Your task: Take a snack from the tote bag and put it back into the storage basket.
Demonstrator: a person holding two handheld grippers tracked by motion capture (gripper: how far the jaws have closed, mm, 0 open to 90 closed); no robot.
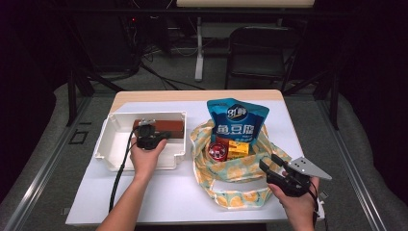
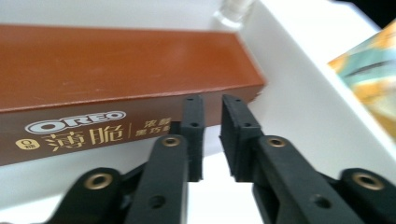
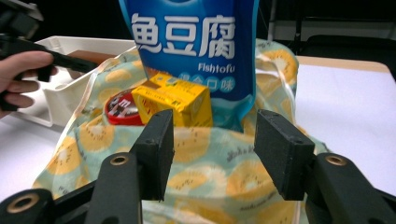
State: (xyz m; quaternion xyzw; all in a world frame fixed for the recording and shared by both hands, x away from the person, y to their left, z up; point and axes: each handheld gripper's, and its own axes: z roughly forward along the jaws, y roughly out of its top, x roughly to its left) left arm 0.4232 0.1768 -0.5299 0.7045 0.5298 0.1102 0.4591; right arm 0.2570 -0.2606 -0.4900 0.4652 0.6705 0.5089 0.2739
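The work in hand looks like unpacking snacks from the fruit-print cloth bag (image 1: pixel 231 175) into the white bin (image 1: pixel 111 144) at the table's left side. The brown biscuit box (image 2: pixel 116 65) already lies along the bin's far wall. The left gripper (image 2: pixel 211 126) sits just before it, jaws slightly parted with nothing between them, so that drop seems done. The right gripper (image 3: pixel 212 140), jaws released, points at the bag's near rim. Next it probably needs to reach over the rim for the yellow carton (image 3: pixel 175 98) beside the red tin (image 3: pixel 120 109), below the blue pouch (image 3: pixel 194 42).
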